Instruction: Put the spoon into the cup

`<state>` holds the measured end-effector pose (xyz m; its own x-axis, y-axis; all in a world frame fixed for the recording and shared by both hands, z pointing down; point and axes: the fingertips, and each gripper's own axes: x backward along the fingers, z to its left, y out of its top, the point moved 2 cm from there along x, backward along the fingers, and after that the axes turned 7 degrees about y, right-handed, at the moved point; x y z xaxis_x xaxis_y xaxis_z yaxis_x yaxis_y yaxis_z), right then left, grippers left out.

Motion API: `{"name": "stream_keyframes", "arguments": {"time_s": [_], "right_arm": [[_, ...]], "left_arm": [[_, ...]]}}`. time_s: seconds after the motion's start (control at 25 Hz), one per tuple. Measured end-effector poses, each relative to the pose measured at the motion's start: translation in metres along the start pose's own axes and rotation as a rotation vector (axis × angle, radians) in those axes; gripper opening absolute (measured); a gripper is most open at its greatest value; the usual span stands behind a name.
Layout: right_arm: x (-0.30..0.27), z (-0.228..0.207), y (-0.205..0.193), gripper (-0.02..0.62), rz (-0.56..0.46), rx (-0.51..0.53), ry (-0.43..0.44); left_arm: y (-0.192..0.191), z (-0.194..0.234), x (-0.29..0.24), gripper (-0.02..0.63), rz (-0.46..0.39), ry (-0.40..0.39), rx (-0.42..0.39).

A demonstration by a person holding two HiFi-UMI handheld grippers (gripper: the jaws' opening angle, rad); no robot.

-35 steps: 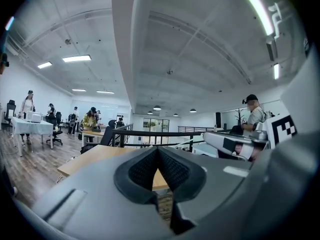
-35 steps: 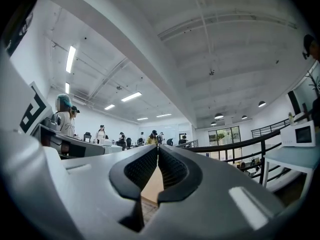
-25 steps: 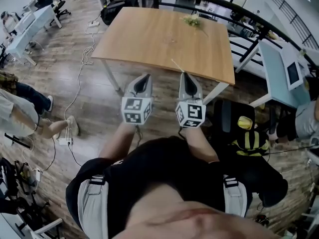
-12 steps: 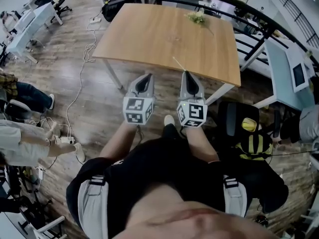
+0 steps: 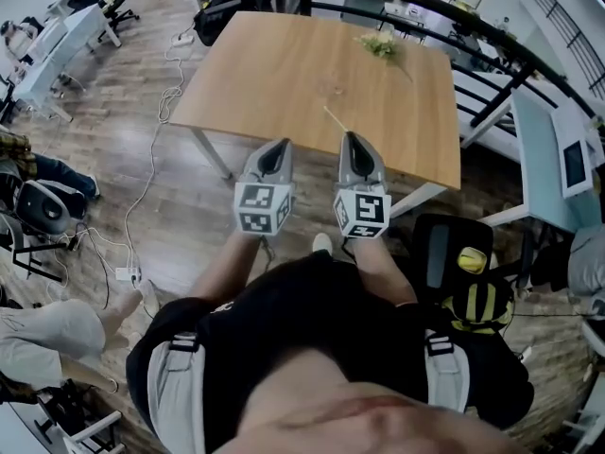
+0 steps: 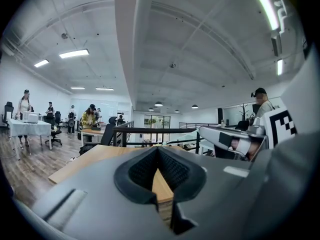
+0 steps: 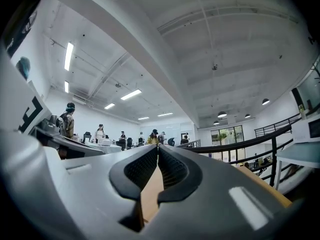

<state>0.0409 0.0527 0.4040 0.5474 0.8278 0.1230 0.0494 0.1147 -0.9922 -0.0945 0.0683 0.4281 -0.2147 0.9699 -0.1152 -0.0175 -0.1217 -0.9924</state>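
A thin pale spoon (image 5: 334,121) lies on the wooden table (image 5: 284,64), near its front edge. I cannot make out a cup; anything near the table's middle is too faint to tell. My left gripper (image 5: 276,147) and right gripper (image 5: 352,139) are held side by side in front of my chest, short of the table edge, over the floor. In the left gripper view the left gripper (image 6: 157,150) has its jaws closed with nothing between them. The right gripper (image 7: 158,149) looks the same in its own view.
A small green bunch (image 5: 381,45) lies at the table's far edge. A black railing (image 5: 425,12) runs behind the table. A black chair (image 5: 444,253) with a yellow-and-black bag (image 5: 480,291) stands to my right. Cables (image 5: 151,159) cross the floor at left, near a person's leg (image 5: 57,334).
The table sits a little nearer and lower in the head view. Both grippers keep their pose and stay shut. The person at the left has moved down the frame.
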Motion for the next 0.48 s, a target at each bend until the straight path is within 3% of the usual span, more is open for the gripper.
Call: {"name": "stream_keyframes", "arguments": {"time_s": [0.48], "right_arm": [[-0.067,-0.075,-0.011,0.008,0.015,-0.026,0.049]], "left_arm": [[0.011,-0.009,-0.091,0.011,0.006,0.050,0.004]]}}
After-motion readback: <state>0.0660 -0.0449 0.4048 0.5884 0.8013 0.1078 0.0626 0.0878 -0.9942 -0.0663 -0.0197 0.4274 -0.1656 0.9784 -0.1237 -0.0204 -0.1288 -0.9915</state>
